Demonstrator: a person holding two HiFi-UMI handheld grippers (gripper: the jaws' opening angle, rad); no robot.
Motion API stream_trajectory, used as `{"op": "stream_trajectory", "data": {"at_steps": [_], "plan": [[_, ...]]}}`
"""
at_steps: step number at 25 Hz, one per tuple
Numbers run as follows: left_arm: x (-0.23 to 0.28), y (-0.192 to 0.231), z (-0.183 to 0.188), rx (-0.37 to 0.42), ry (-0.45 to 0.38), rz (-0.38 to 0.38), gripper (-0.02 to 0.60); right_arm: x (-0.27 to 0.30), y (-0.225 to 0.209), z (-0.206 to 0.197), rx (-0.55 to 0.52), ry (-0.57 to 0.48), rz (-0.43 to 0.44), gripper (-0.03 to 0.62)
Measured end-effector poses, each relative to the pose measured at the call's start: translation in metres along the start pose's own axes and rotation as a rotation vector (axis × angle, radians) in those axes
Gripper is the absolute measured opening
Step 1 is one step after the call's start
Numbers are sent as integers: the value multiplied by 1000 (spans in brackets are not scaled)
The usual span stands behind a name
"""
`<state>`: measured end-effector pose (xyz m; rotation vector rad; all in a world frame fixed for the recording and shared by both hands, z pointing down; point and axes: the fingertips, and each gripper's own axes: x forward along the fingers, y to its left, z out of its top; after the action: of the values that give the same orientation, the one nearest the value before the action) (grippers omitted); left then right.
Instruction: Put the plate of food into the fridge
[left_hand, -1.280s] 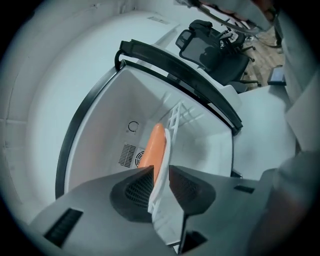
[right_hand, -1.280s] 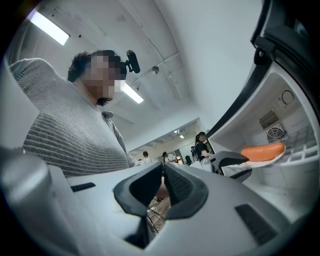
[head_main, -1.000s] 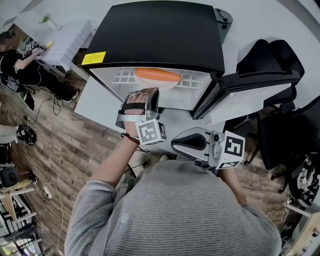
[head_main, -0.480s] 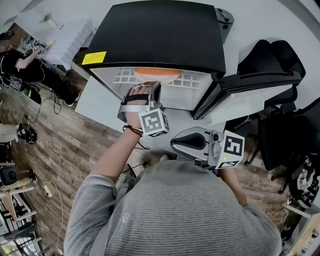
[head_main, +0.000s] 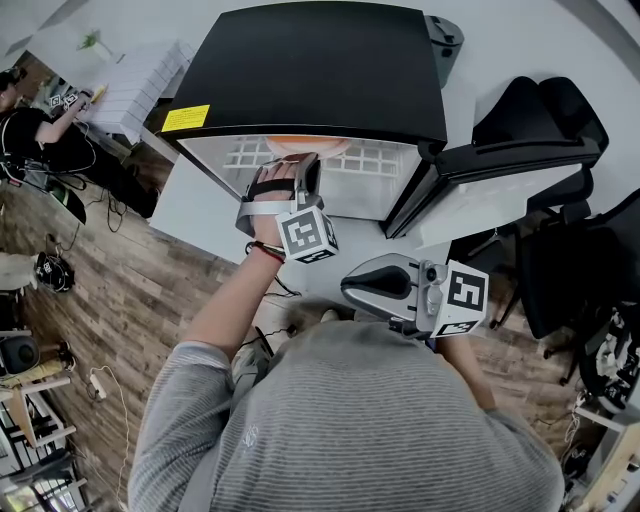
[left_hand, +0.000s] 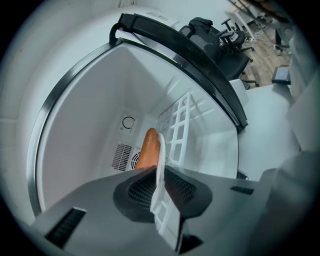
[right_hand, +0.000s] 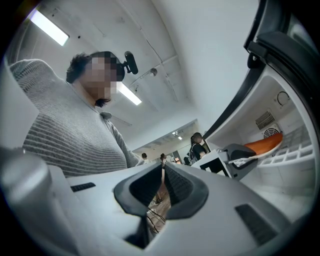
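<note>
Moved deeper, head view: left gripper (head_main: 305, 162) carries plate (head_main: 300, 147) farther into fridge (head_main: 320, 70), sliver showing; right gripper (head_main: 352, 284) unmoved. Left gripper view: jaws clamped on plate rim, orange food (left_hand: 149, 147) aboard. Right gripper view: jaws together, empty.

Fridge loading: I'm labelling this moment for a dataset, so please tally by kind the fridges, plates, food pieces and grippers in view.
Fridge: 1
Plate: 1
Orange food piece: 1
Grippers: 2, the left gripper shut on the plate and the right gripper empty
Total: 5
</note>
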<state>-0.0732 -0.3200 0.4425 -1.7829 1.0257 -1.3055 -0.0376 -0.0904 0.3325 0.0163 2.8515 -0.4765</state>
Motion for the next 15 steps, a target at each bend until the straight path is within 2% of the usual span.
{"op": "stream_trajectory", "data": {"at_steps": [3, 6, 11, 15], "plan": [[-3, -2, -2, 3, 0, -21, 49, 0, 0, 0, 0, -3, 1, 15], [-8, -3, -3, 23, -6, -60, 104, 1, 0, 1, 2, -5, 1, 15], [-8, -5, -2, 102, 6, -107, 141, 4, 0, 3, 3, -11, 5, 15], [-11, -9, -1, 86, -3, -108, 146, 4, 1, 1, 4, -8, 4, 15]]}}
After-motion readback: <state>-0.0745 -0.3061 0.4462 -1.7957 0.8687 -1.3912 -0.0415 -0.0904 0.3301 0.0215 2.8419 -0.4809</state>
